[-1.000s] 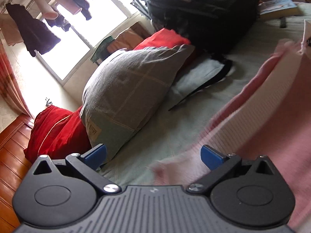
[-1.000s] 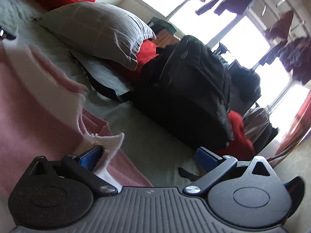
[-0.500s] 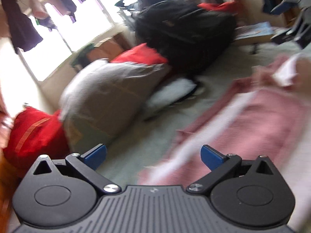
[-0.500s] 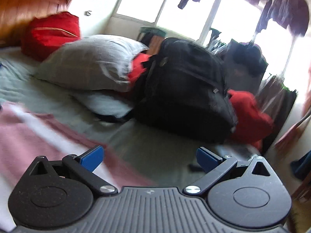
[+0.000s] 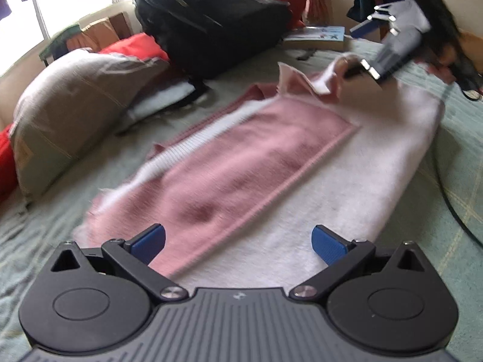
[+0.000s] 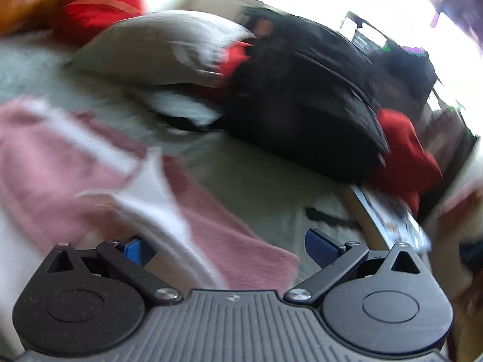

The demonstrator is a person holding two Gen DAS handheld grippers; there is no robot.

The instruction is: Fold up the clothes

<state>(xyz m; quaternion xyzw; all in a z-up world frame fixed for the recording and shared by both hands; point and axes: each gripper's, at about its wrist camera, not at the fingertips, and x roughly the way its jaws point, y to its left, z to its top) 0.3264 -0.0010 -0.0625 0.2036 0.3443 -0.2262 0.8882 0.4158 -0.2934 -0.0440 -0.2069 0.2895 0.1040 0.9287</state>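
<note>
pink garment (image 5: 256,166) lies on bed; left hand-held gripper (image 5: 238,241) spread.

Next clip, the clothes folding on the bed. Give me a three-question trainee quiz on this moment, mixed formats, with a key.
1. True or false: the left gripper is clamped on the pink garment.
2. Multiple choice: what lies beside the grey pillow at the far side of the bed? A) a laundry basket B) a black backpack C) a folded blanket
3. Fill in: the right gripper has its jaws ____, with pink and white cloth lying between them.

Key
1. False: its jaws stand open above the garment.
2. B.
3. Open.
</note>
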